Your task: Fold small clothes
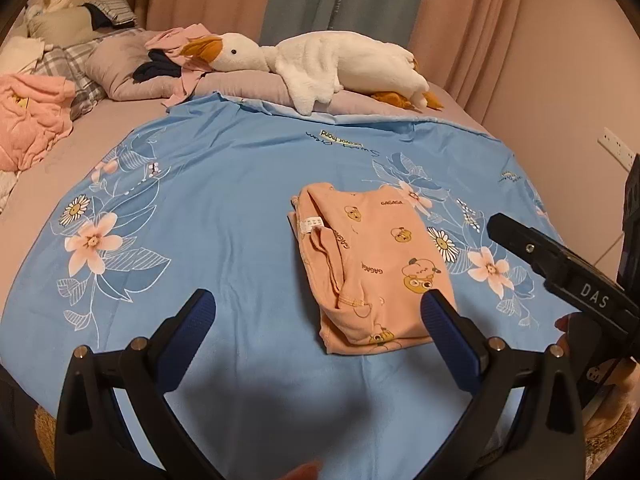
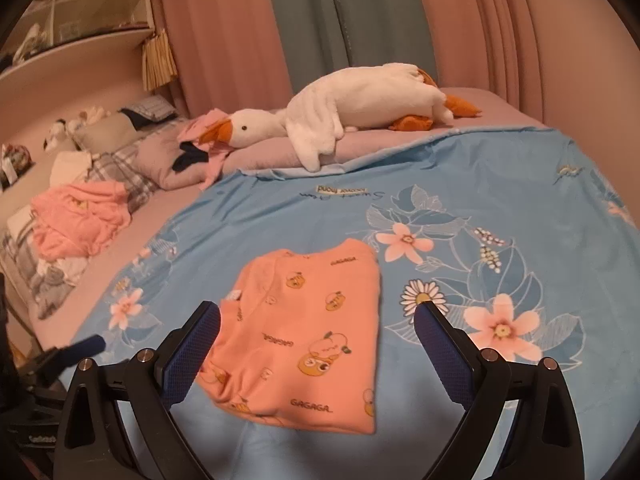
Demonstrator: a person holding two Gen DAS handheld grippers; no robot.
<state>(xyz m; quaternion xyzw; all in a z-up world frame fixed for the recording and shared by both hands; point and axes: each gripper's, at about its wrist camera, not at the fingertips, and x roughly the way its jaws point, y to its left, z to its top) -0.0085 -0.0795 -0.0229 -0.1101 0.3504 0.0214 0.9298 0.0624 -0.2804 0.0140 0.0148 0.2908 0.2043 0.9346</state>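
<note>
A small orange garment (image 1: 372, 264) with cartoon prints and "GAGAGA" lettering lies folded into a compact rectangle on the blue floral sheet (image 1: 224, 208). It also shows in the right wrist view (image 2: 304, 340). My left gripper (image 1: 320, 312) is open and empty, hovering just in front of the garment's near left edge. My right gripper (image 2: 316, 324) is open and empty, above the garment's near end, its fingers straddling it. The right gripper's body (image 1: 560, 264) shows at the right in the left wrist view.
A white plush goose (image 1: 320, 64) lies across the lilac pillows at the far edge of the sheet. A pile of pink clothes (image 1: 28, 116) sits at the far left, also in the right wrist view (image 2: 80, 216). Curtains hang behind the bed.
</note>
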